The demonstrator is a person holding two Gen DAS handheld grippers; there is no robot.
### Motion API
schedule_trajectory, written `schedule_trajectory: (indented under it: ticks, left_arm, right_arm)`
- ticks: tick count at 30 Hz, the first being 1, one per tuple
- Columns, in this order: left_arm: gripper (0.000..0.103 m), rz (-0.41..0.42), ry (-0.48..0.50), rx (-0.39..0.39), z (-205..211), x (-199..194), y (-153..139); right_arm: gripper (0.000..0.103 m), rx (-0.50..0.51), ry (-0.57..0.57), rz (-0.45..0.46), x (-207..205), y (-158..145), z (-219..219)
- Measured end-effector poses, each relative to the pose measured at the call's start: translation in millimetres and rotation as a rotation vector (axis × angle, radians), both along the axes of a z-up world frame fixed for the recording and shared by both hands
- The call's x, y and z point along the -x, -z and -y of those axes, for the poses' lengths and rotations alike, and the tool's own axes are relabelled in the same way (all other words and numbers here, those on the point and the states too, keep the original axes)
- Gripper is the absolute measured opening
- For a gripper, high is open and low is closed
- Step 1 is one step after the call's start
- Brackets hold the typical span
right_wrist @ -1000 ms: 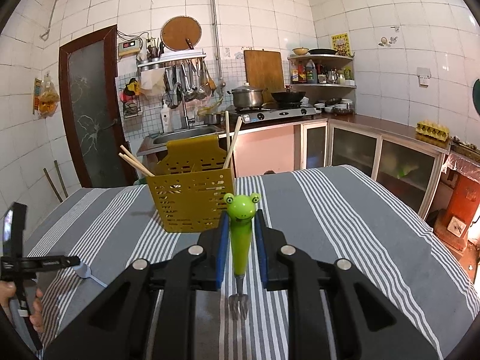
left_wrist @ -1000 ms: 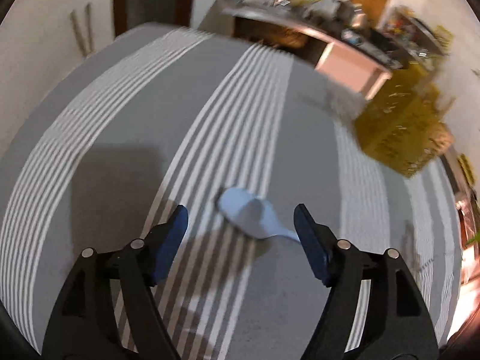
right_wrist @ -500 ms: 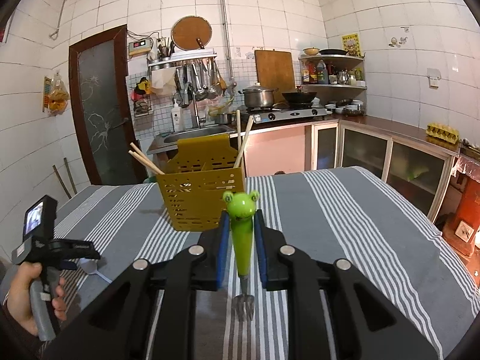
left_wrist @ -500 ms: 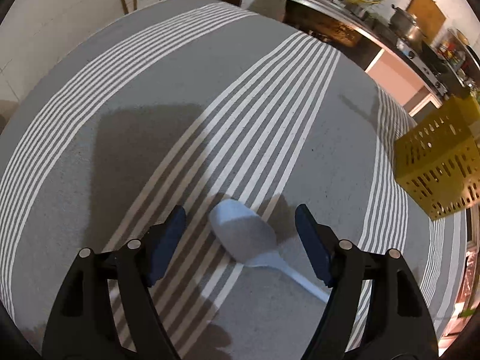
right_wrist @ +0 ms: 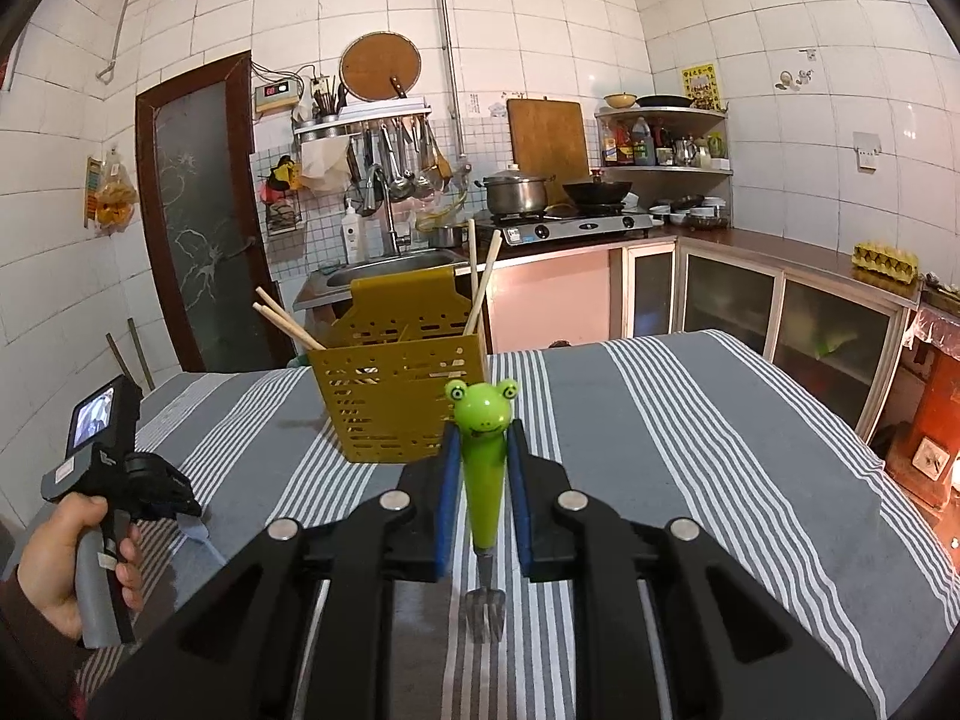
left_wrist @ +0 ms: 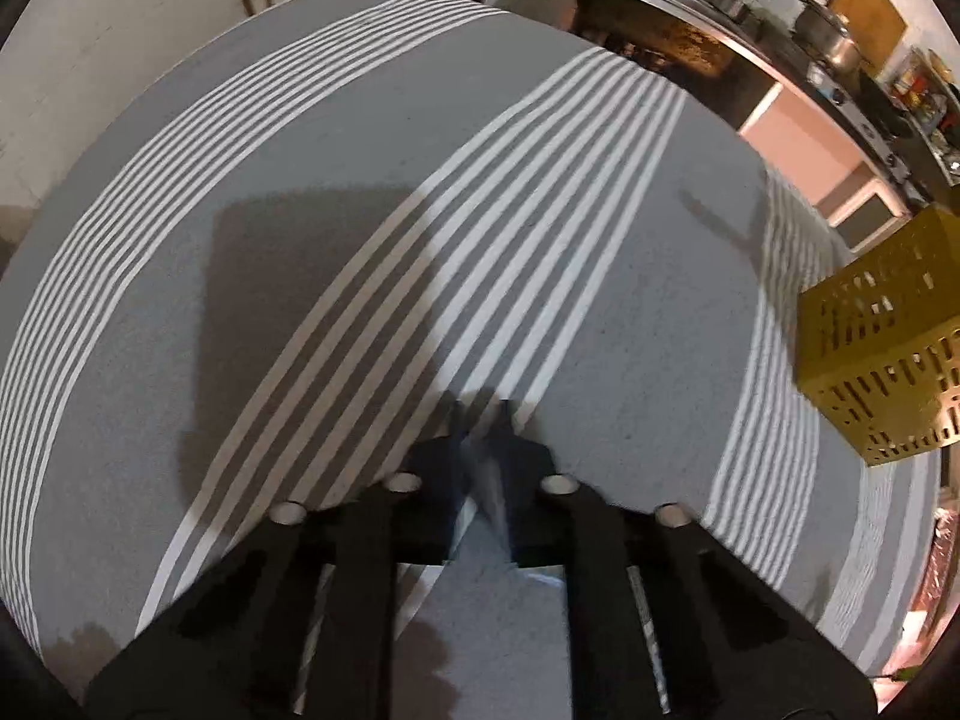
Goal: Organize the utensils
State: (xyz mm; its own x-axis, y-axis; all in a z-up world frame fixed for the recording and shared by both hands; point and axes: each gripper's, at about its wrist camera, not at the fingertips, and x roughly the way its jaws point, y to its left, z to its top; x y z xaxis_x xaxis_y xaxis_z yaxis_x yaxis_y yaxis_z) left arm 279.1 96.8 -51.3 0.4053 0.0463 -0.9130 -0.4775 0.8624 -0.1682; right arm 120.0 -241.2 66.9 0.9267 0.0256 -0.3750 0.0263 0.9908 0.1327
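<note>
**Left tool** [left_wrist: 480,414]: jaws drawn together, having just been closing; a pale blue spoon [left_wrist: 489,480] is seen pinched between the pads, blurred, its bowl end up between the fingertips and its handle trailing back under the tool. The tool is pointed steeply down at the desk [left_wrist: 300,276], as suits a pick from a flat, cloth-covered surface. In the right wrist view the same tool [right_wrist: 180,504] is seen low over the striped cloth, carried by a hand [right_wrist: 66,570].

**Right tool** [right_wrist: 483,480]: jaws nearly closed on a green frog-headed fork [right_wrist: 483,450]. The handle is clamped upright between the blue pads, frog head above, tines [right_wrist: 482,612] hanging below toward the desk; held so, it is judged ready to be lowered tines-first into a holder.

**Yellow utensil holder** [right_wrist: 402,396]: perforated, standing on the desk beyond the fork, near but apart from it. Chopsticks [right_wrist: 282,324] are leaned in it already. In the left wrist view the holder [left_wrist: 882,348] lies to the right, well apart from the spoon.

**Status, judged**: both utensils gripped, neither yet deposited.
</note>
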Motion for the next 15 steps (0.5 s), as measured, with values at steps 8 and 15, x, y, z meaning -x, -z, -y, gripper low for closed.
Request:
schedule_trajectory:
  ticks: [8, 15]
  left_arm:
    - [0.003, 0.058, 0.147, 0.034, 12, -11, -8]
    - [0.003, 0.174, 0.284, 0.038, 37, -5, -34]
  right_arm:
    - [0.016, 0.036, 0.016, -0.008, -5, -4, -4]
    - [0.016, 0.043, 0.034, -0.017, -15, -9, 0]
